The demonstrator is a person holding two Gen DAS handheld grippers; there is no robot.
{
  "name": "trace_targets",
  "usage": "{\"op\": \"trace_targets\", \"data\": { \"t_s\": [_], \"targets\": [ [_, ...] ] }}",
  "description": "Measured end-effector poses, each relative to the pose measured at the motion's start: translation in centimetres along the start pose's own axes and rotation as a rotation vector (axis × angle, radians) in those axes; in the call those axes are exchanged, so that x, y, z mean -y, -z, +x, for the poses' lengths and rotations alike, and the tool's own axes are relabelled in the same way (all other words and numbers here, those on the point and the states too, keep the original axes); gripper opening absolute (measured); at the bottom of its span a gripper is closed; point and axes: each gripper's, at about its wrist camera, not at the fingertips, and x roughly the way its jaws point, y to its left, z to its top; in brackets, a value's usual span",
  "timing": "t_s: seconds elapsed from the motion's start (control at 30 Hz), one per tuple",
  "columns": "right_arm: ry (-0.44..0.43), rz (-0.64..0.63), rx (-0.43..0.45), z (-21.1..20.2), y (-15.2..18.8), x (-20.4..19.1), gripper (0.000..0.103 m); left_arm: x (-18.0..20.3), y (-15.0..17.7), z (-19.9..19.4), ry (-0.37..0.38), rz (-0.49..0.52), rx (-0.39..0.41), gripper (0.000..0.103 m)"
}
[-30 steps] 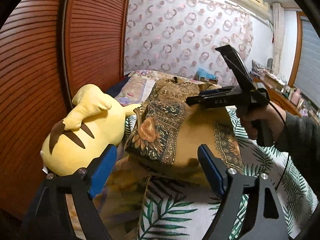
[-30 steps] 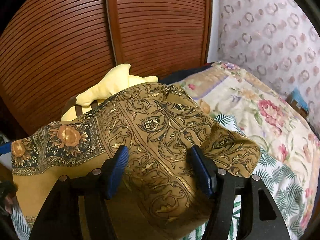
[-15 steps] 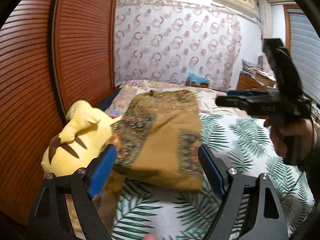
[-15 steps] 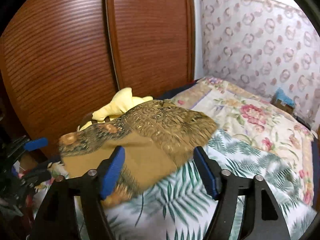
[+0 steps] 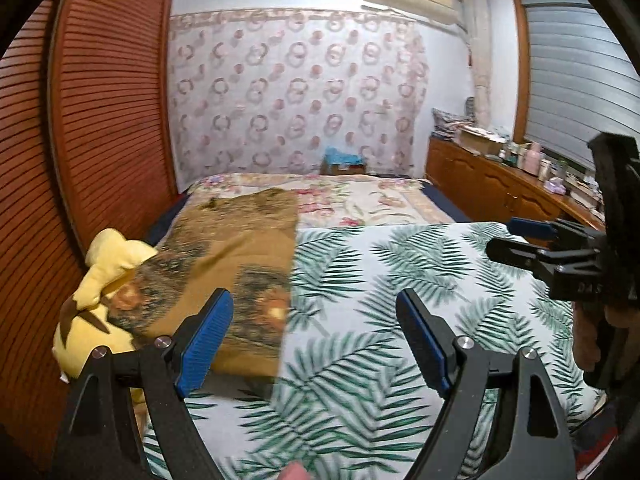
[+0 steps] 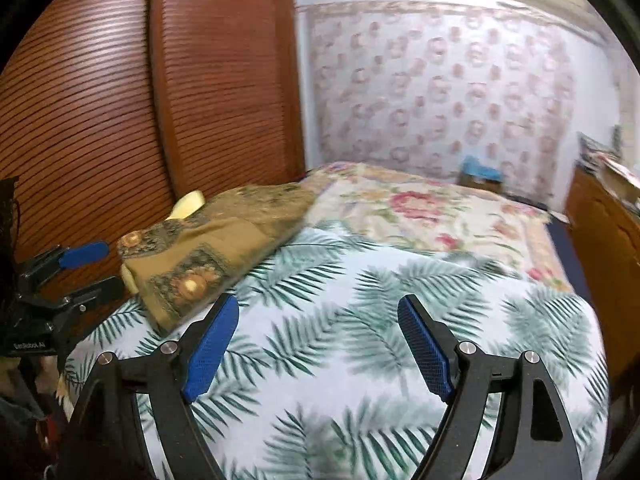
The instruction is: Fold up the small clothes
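A folded brown garment [image 5: 224, 276] with a dark floral border lies at the left side of the bed, partly over a yellow plush toy [image 5: 96, 280]; the same garment [image 6: 212, 248] shows at the left in the right wrist view. My left gripper [image 5: 316, 332] is open and empty, just right of and nearer than the garment. My right gripper [image 6: 320, 340] hovers over the palm-leaf sheet [image 6: 360, 340], its jaws still opening with nothing between them. Seen from the left wrist, the right gripper [image 5: 520, 236] is at the far right, held by a hand.
A slatted wooden wardrobe [image 5: 80, 120] runs along the left of the bed. A floral quilt [image 5: 360, 200] covers the far end. A wooden dresser [image 5: 500, 188] with clutter stands on the right under a shuttered window. A patterned curtain [image 5: 296, 96] hangs at the back.
Both grippers have pulled back from the brown garment, which now lies flat and folded on the bed. The right gripper let go of it and swung away to the right.
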Motion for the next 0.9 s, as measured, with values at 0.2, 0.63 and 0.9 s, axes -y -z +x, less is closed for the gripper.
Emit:
{"op": "trace_targets", "data": {
  "t_s": [0.2,0.63,0.9],
  "targets": [
    [0.111,0.069,0.067,-5.3,1.1,0.7,0.083,3.3,-1.2,-1.3,0.024,0.032,0.029,0.084],
    [0.263,0.124,0.178,-11.4,2.9,-1.0,0.083,6.8,-3.2,-3.4,0.056,0.045,0.080,0.084],
    [0.279,0.131,0.177,-10.6,3.9,-2.2,0.083,7.1,-2.9,-3.5,0.043,0.051,0.089,0.084]
  ]
}}
